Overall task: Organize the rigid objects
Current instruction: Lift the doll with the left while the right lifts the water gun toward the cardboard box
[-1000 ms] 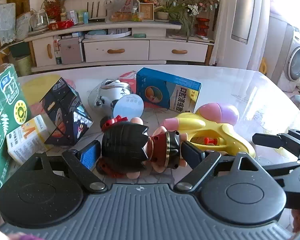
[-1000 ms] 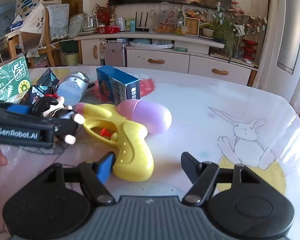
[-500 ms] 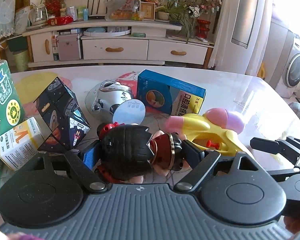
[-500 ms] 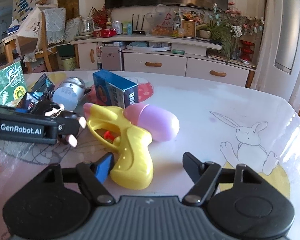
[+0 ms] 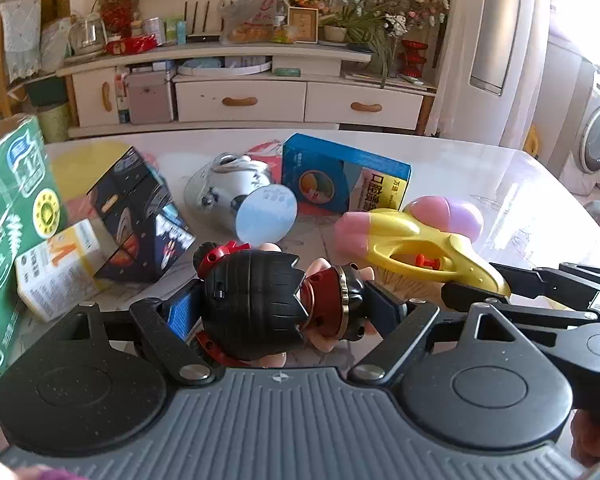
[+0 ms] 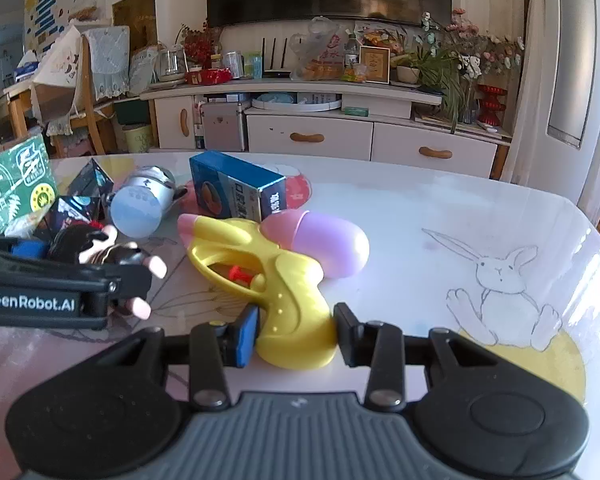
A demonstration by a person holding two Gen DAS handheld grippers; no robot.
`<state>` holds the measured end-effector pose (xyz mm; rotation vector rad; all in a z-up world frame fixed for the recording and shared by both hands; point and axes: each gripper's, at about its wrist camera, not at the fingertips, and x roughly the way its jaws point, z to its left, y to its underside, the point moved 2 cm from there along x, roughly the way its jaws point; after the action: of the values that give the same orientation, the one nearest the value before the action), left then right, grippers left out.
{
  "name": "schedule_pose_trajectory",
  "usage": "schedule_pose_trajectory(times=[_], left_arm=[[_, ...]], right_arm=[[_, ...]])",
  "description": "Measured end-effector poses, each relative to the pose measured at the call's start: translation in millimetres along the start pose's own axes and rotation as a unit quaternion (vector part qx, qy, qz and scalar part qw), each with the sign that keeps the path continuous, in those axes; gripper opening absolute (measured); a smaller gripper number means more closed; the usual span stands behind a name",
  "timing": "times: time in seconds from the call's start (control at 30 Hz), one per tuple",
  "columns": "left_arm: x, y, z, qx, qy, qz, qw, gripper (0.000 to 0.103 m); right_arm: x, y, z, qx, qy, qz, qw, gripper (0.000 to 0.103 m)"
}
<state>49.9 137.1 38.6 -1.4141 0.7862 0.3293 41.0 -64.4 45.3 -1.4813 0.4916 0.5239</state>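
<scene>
Doll [image 5: 260, 300] face-down, features hidden

The water gun [image 6: 276, 280] lies on the surface [image 6: 440, 220], its grip between the right claw [image 6: 296, 332] fingers; a medicine box [image 6: 236, 192] lies beyond, the doll [image 6: 100, 248] left, in the left claw [image 5: 276, 312].

black grippers [image 6: 295, 336] (blue pad, silver screws, white genrobot.ai lettering).
</scene>
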Motion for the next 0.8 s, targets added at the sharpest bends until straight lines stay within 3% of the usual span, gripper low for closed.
schedule_pose_trajectory(times=[0.33, 0.8], left_arm=[[-17.7, 13.6, 8.0, -0.017, -0.004, 0.010, 0.9998, 0.103], [-58.1, 25.9, 23.3, -0.045, 0.007, -0.001, 0.9990, 0.103]], right_arm=[[-16.2, 7.7, 7.3, 0.004, 0.002, -0.004, 1.000, 0.039], [-44.7, 18.4, 18.7, 0.020, 0.052, -0.032, 0.998, 0.039]])
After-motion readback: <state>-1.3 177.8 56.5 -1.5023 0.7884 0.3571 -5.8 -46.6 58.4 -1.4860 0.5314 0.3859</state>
